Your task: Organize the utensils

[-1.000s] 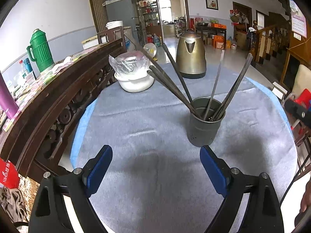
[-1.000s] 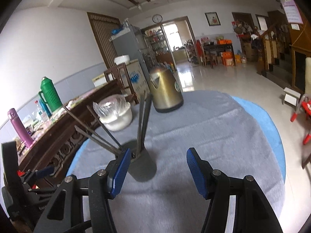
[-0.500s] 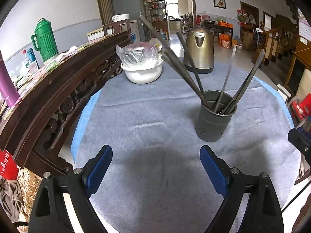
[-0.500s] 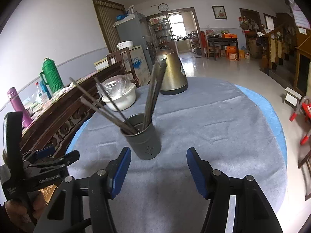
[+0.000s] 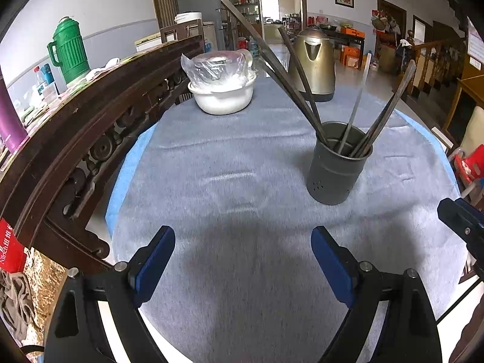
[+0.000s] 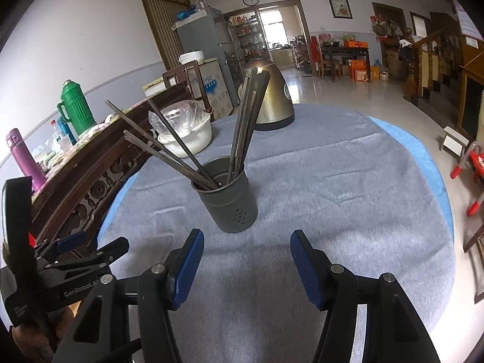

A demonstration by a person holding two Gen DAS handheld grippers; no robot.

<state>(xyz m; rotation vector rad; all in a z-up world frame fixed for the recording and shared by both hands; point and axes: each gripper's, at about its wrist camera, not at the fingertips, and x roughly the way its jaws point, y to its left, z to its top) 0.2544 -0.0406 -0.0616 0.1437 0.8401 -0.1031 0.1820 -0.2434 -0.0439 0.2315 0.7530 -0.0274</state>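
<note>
Standing upright on the grey table cloth (image 5: 242,163), at about 1 o'clock from the left gripper (image 5: 243,257) and at 12 o'clock just beyond the right gripper (image 6: 246,260): a dark holder (image 6: 230,202) with all visible chopsticks (image 6: 242,127) inside, fanned to 10 and 1 o'clock. No loose utensil seen on the cloth, so probably done or nearly done. Both grippers spread wide, holding nothing, touching nothing. Farther off at 12 o'clock, a white bowl (image 5: 222,96) and a kettle (image 5: 314,63).
</note>
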